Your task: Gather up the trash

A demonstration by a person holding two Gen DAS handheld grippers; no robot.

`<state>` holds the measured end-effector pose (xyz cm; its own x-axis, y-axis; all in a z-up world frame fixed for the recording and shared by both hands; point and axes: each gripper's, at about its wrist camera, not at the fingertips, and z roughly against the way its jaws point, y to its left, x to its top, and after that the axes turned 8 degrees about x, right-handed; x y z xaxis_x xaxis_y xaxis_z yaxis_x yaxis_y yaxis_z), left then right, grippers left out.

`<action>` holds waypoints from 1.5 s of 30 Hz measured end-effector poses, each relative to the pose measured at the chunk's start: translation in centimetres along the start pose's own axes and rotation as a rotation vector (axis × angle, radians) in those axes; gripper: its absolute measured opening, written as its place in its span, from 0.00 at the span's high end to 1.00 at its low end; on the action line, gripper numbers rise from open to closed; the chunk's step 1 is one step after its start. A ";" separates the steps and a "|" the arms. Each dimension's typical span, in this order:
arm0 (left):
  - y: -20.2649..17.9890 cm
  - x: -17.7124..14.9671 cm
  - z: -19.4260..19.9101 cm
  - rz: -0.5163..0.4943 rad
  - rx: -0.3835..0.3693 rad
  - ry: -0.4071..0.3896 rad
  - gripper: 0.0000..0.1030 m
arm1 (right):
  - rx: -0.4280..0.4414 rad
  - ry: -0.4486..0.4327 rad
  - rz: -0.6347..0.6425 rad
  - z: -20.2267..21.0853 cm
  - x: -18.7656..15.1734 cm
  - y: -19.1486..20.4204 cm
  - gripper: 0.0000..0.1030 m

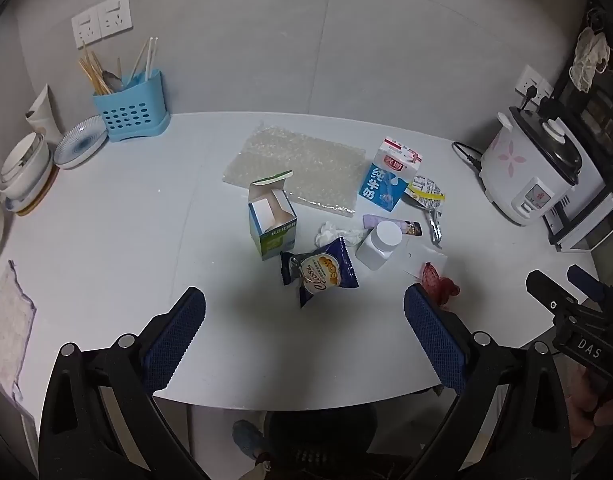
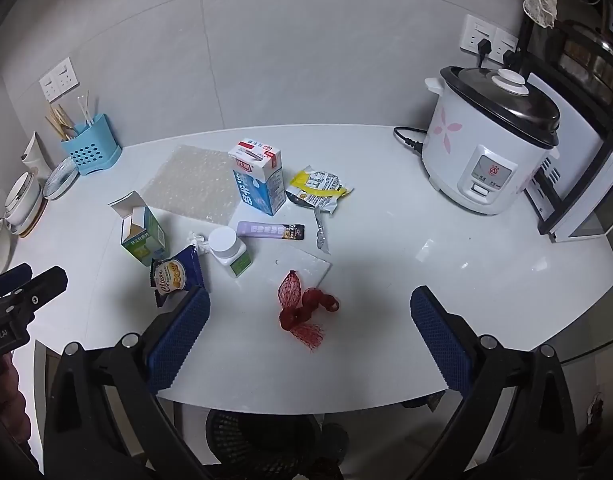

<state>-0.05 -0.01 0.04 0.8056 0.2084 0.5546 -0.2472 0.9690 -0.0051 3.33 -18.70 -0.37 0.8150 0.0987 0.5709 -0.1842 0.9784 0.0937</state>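
Red net bag [image 2: 302, 314] nearest right gripper [image 2: 310, 332]; both jaws spread, empty. Nothing collected; next, descend and pinch it.

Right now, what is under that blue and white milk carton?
The blue and white milk carton stands on a corner of the clear bubble wrap sheet, which lies on the white table. Whatever else is beneath its base is covered.

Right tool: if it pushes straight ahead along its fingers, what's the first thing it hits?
Most likely the red mesh net, crumpled on the white table and roughly centred between the open fingers of the right tool. Nothing lies nearer in that line, though fisheye depth is uncertain.
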 end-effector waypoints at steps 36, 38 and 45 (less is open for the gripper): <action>0.4 -0.5 0.3 0.013 0.066 0.008 0.06 | 0.011 0.003 0.013 0.4 -0.4 0.2 0.06; 0.4 -0.5 0.3 0.011 0.067 0.007 0.06 | 0.013 0.004 0.013 0.4 -0.4 0.2 0.06; 0.3 -0.5 0.3 0.011 0.065 0.007 0.06 | 0.013 0.005 0.010 0.4 -0.4 0.1 0.06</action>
<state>-0.70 0.14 0.03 0.8062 0.2201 0.5492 -0.2906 0.9559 0.0434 2.72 -18.68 -0.23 0.8156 0.1096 0.5682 -0.1995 0.9749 0.0983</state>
